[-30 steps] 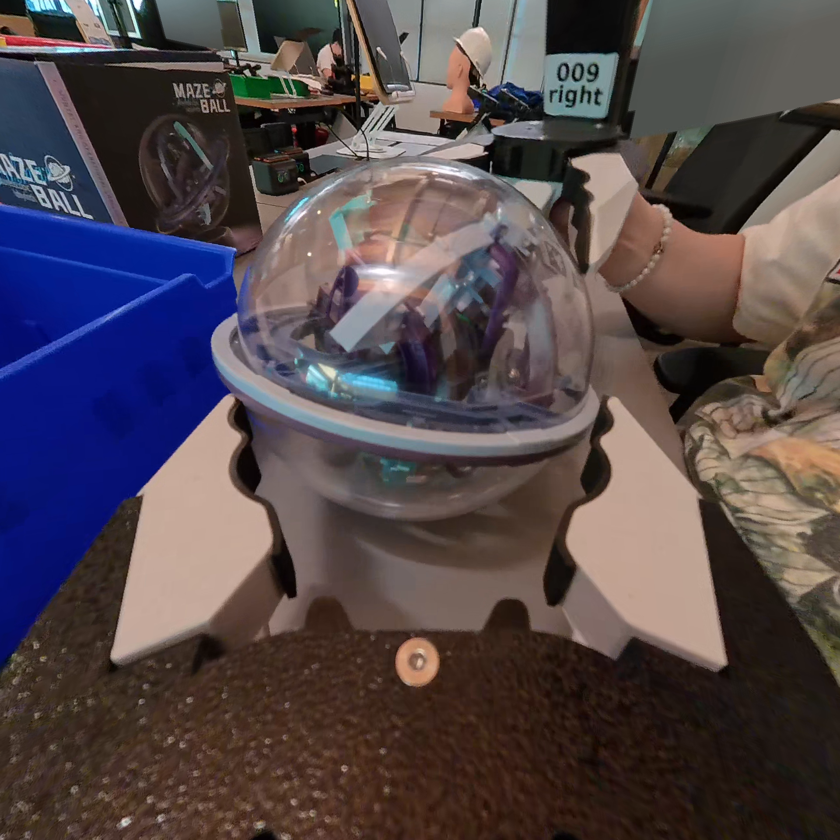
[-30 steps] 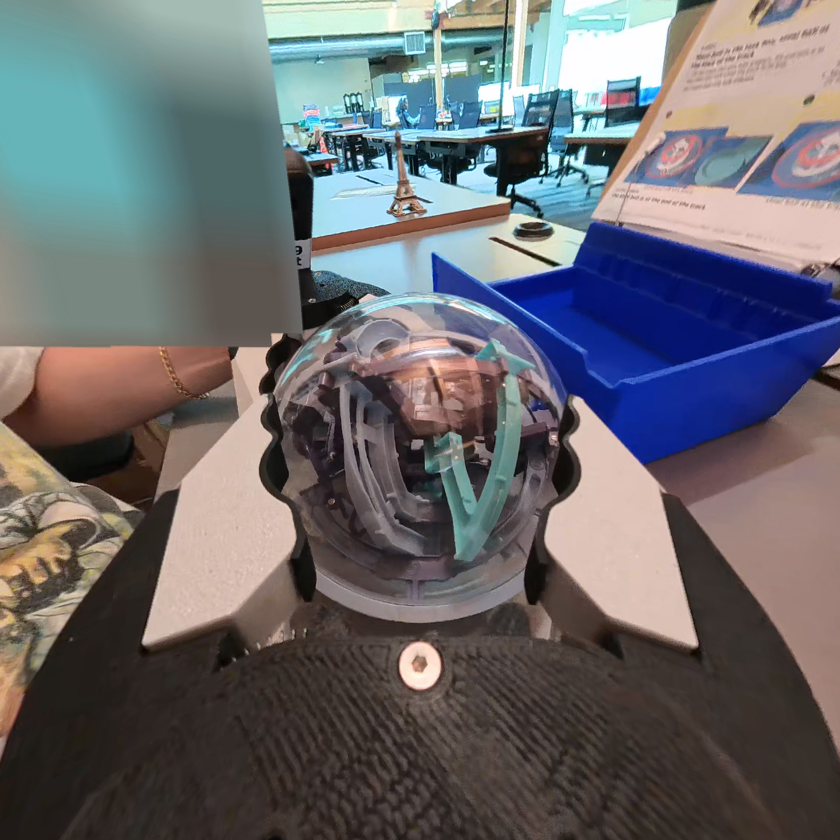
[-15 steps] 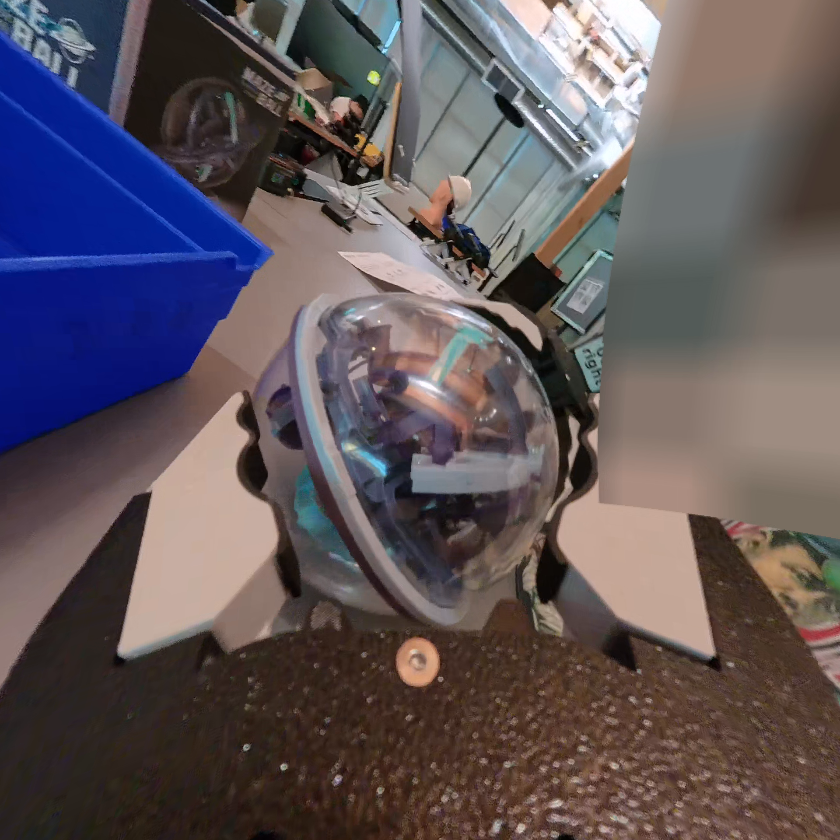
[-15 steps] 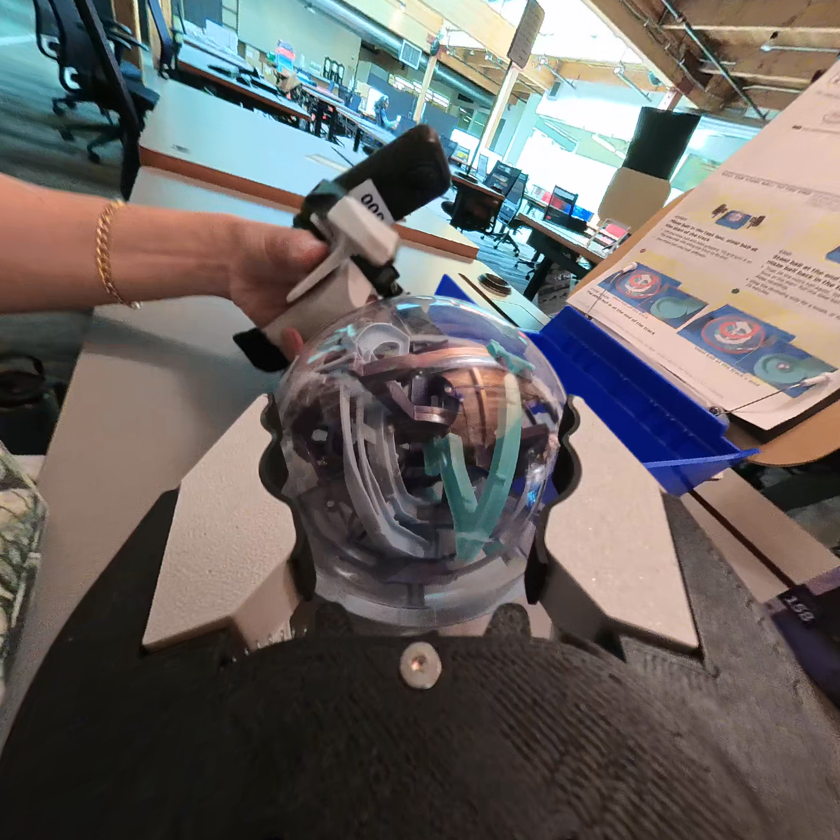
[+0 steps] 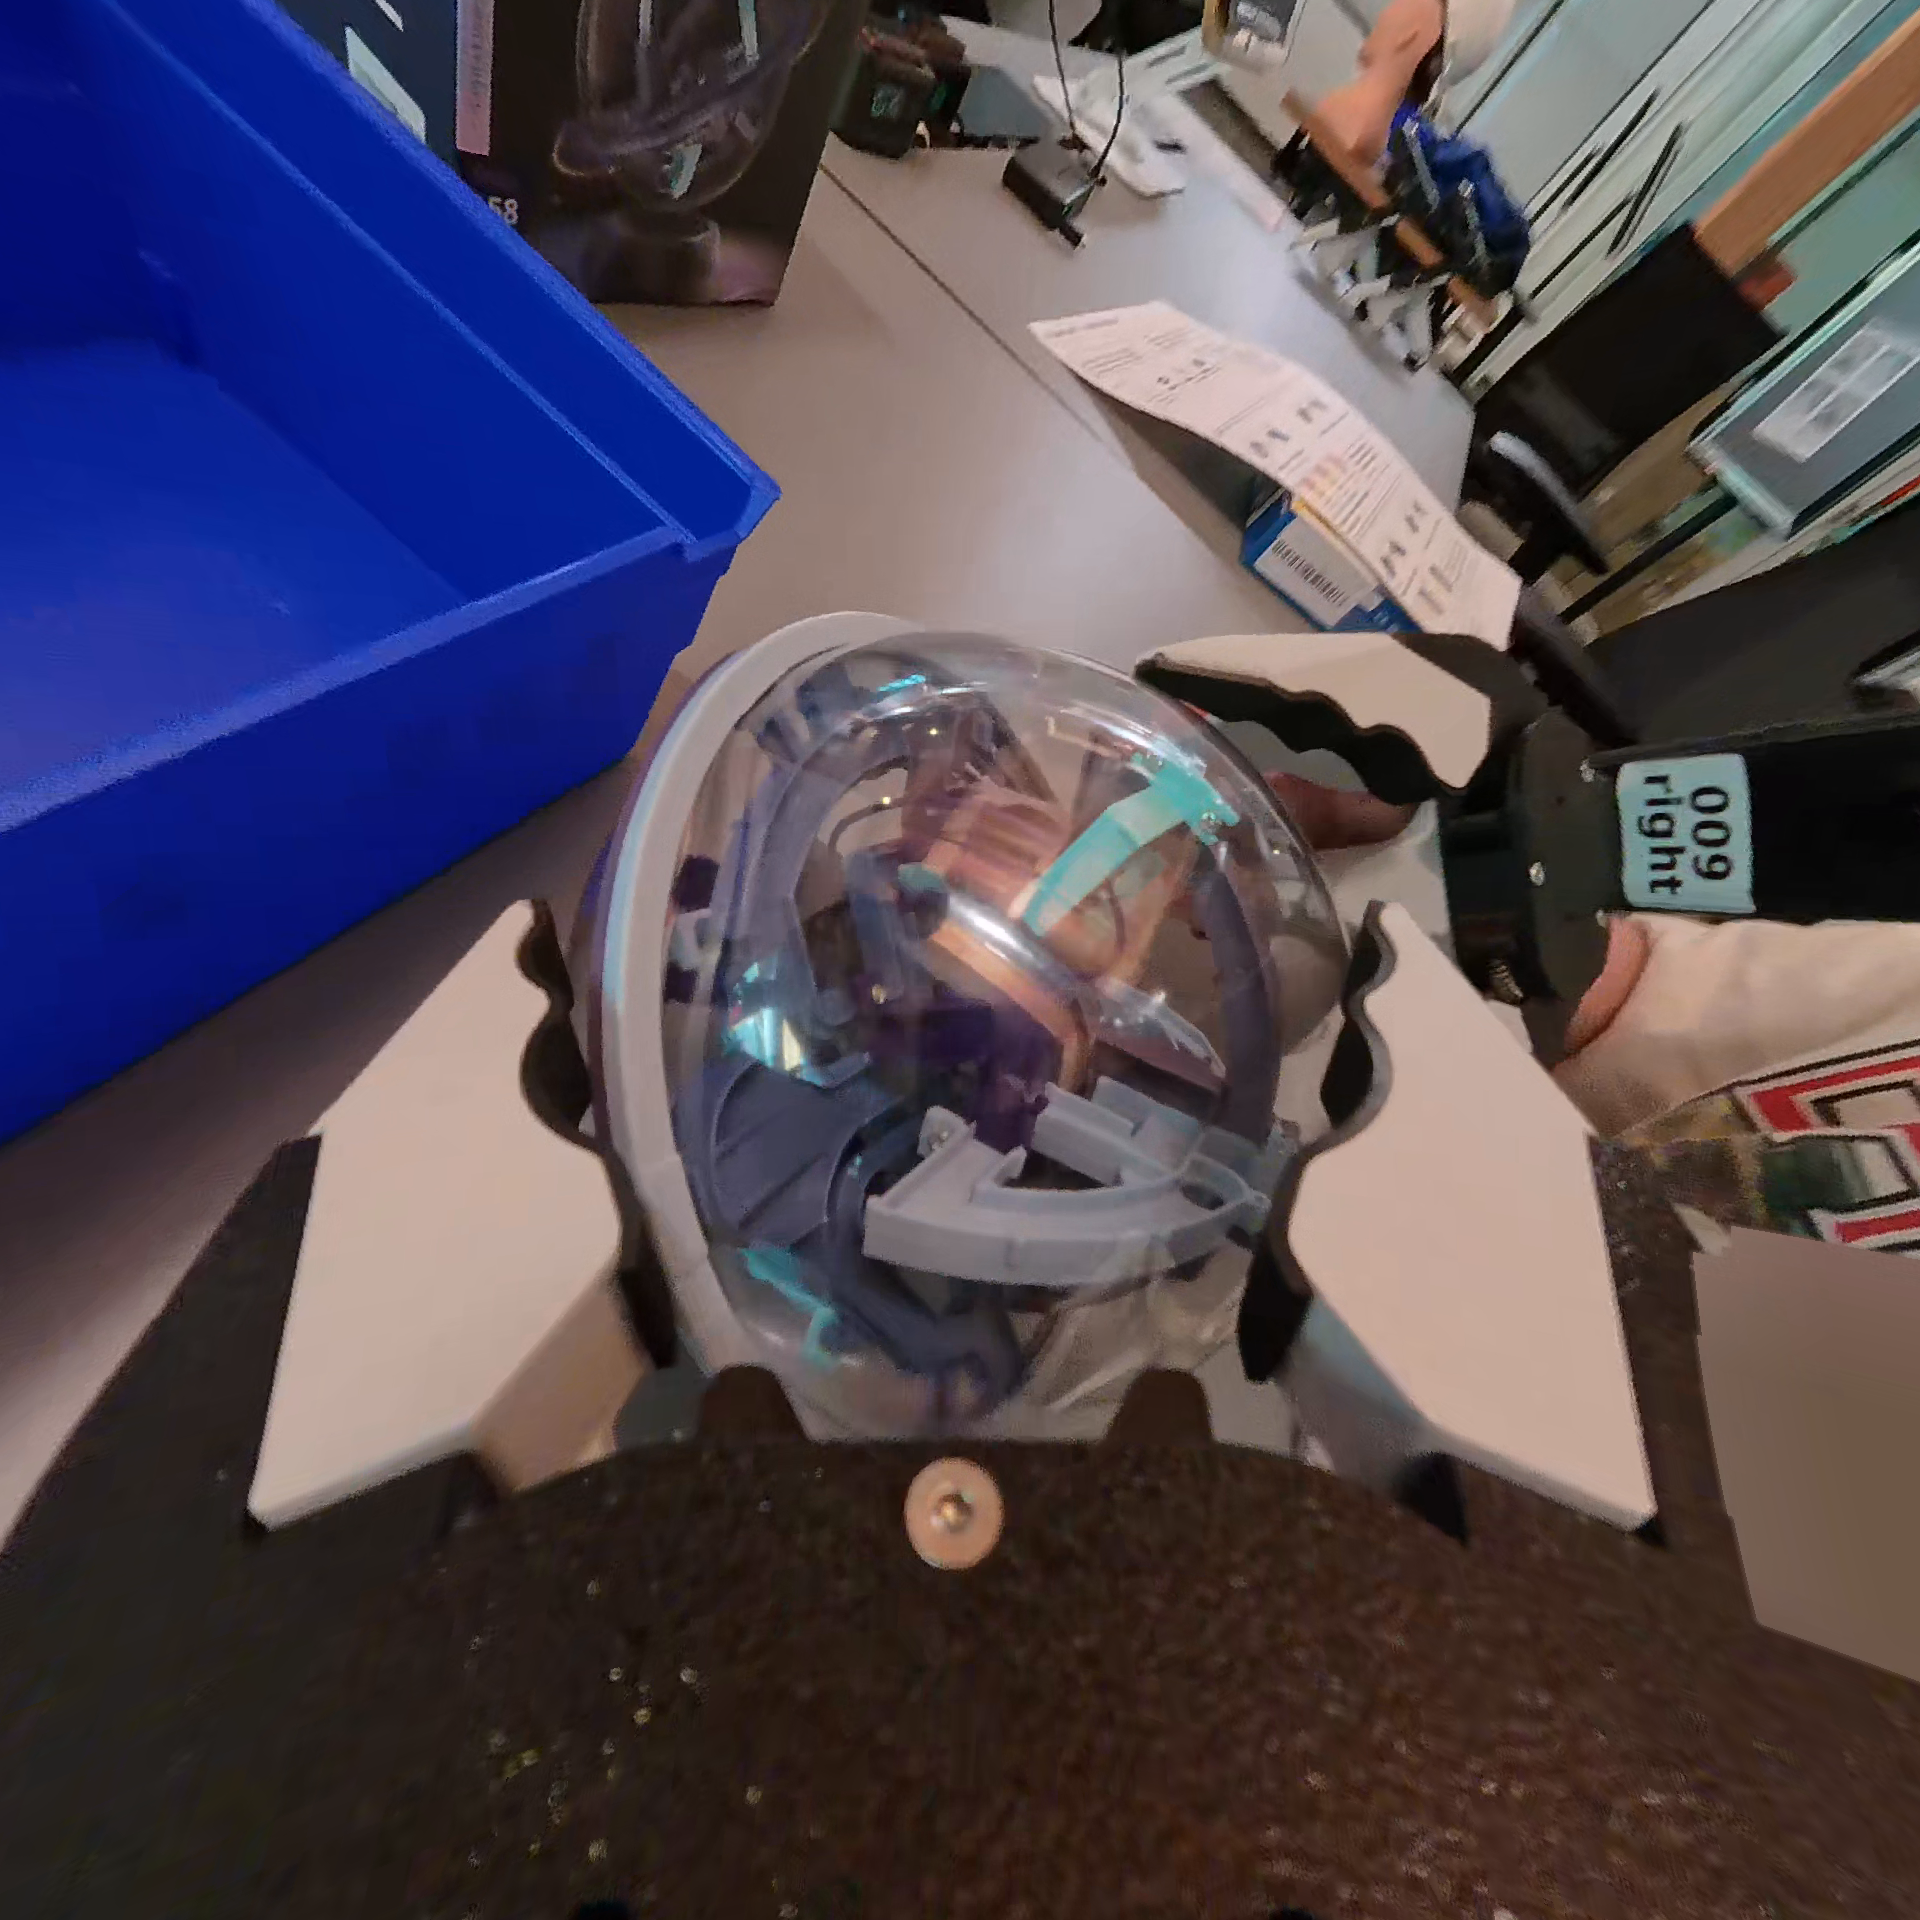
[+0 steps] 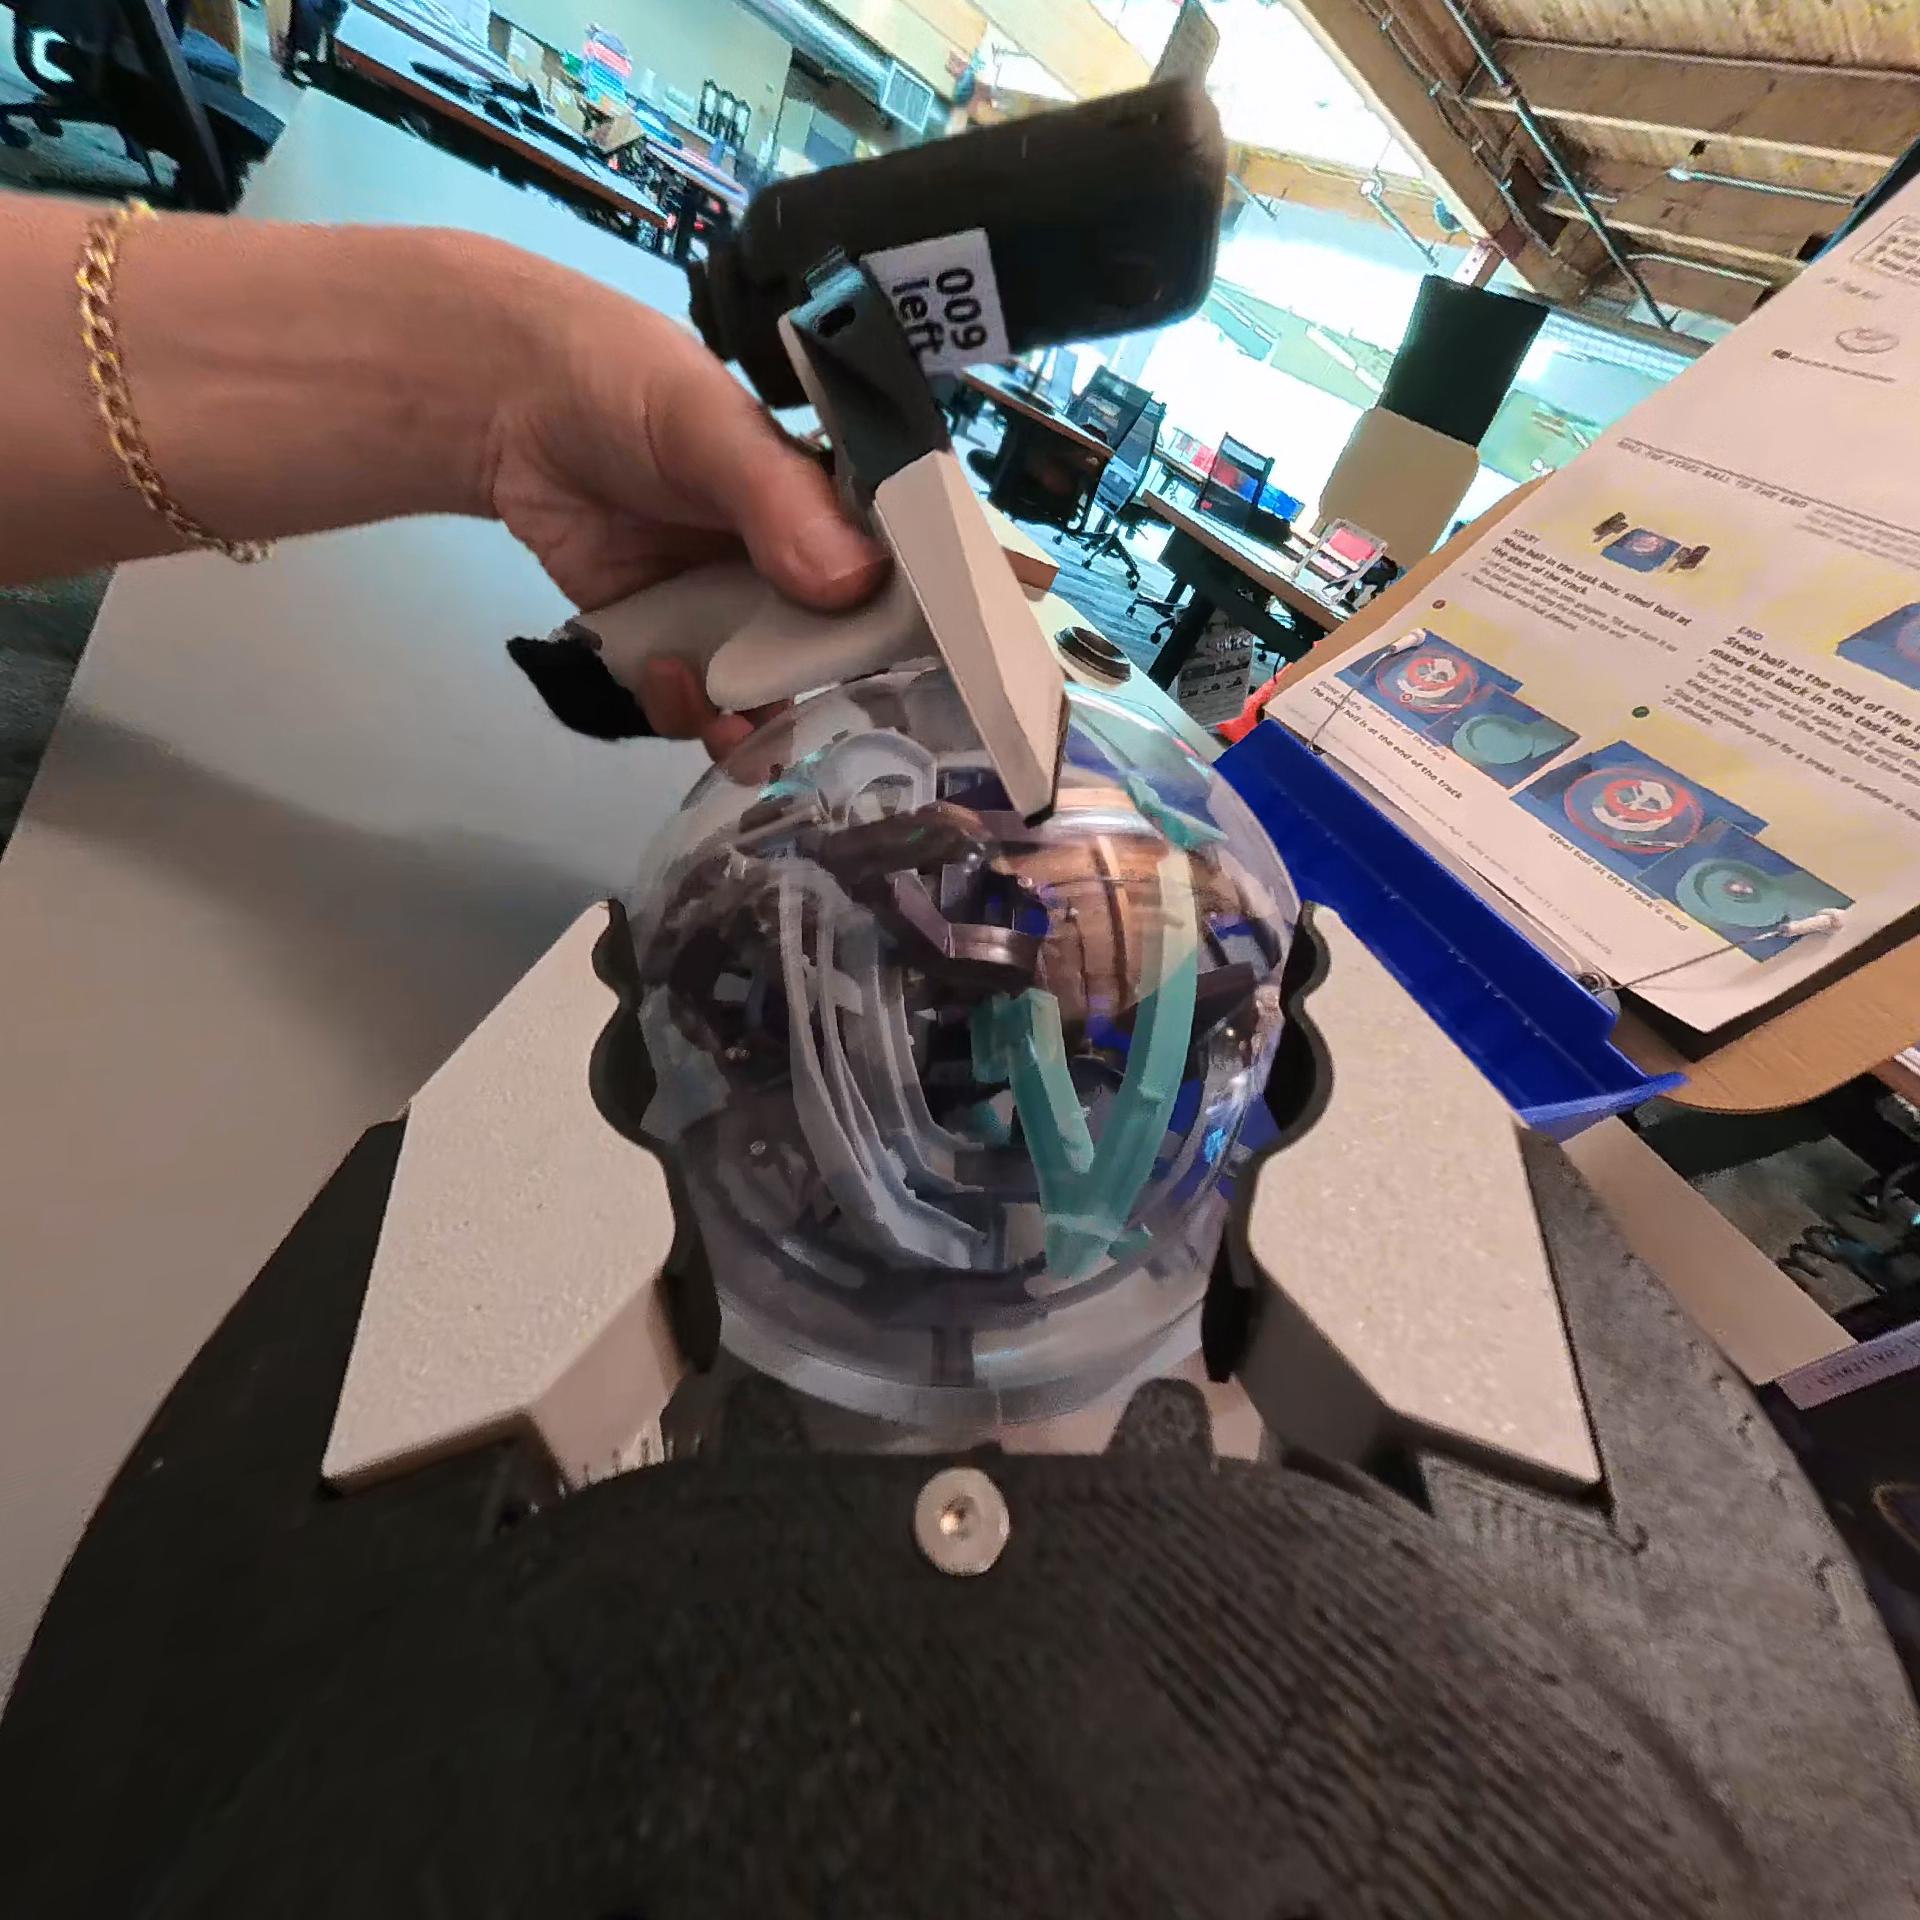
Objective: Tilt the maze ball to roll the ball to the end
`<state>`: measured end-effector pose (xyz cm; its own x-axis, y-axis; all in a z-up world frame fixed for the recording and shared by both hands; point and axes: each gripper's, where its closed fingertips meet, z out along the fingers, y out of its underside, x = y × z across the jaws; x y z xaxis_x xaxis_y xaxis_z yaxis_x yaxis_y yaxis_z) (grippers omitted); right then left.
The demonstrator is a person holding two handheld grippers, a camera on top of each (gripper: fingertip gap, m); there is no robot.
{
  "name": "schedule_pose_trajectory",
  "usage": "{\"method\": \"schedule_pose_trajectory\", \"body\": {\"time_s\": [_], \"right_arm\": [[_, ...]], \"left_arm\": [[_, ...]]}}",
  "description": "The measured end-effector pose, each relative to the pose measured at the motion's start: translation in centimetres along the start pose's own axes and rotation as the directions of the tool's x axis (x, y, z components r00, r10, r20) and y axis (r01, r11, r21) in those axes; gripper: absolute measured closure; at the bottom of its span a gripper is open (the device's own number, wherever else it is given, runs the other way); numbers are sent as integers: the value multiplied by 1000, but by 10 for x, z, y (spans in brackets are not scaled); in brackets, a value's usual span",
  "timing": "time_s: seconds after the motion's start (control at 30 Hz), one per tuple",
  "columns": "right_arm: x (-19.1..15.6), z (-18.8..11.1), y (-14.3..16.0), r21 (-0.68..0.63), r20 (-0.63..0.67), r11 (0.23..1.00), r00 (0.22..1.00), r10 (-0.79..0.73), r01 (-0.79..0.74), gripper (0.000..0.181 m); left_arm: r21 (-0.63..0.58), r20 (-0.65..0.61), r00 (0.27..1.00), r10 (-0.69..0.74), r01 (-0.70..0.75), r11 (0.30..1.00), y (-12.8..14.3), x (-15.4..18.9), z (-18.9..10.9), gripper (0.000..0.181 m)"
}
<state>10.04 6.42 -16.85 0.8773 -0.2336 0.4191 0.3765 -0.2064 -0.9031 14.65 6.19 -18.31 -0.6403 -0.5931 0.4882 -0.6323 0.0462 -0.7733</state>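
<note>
**Maze ball gripped by both claws above the table**

Maze ball (image 5: 956,1029), a clear plastic sphere packed with grey, purple and teal tracks, sits at frame centre in both wrist views. In the left wrist view the left claw (image 5: 956,1023) is closed on it, its white wavy-edged fingers (image 5: 457,1174) pressing each side of the sphere; the pale grey equator ring runs nearly upright along the sphere's left side. The right claw (image 5: 1309,727) reaches in from the centre right of that frame, one finger lying against the sphere's upper right.

In the right wrist view the right claw (image 6: 951,1049) clamps the sphere between its white fingers (image 6: 520,1226), with the ring down by the claw's base. The left claw (image 6: 935,727) comes down from the upper centre, held by a hand (image 6: 644,457) wearing a gold chain bracelet (image 6: 125,384).

Beyond the sphere, a blue plastic bin (image 5: 312,520) fills the upper left of the left wrist view on the grey table (image 5: 935,416), with a dark printed box (image 5: 644,145) behind it and printed sheets (image 5: 1268,416) at upper right. An illustrated instruction sheet (image 6: 1662,675) stands at the right of the right wrist view.
</note>
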Motion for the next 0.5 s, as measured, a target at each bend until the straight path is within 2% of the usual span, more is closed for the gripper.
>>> {"method": "schedule_pose_trajectory", "body": {"time_s": [0.03,0.37,0.5], "right_arm": [[-1,1,0,-1,-3,1000,1000,-18,18,62],[-19,-5,-14,42,128,999,991,-40,35,61],[-8,-12,-21,62,170,998,984,-42,32,53]], "left_arm": [[-11,11,1000,29,-28,1000,0,-1,-2,39],[-38,-16,978,207,-207,978,12,6,-16,40],[-81,3,965,264,-263,961,13,3,-17,40]]}}
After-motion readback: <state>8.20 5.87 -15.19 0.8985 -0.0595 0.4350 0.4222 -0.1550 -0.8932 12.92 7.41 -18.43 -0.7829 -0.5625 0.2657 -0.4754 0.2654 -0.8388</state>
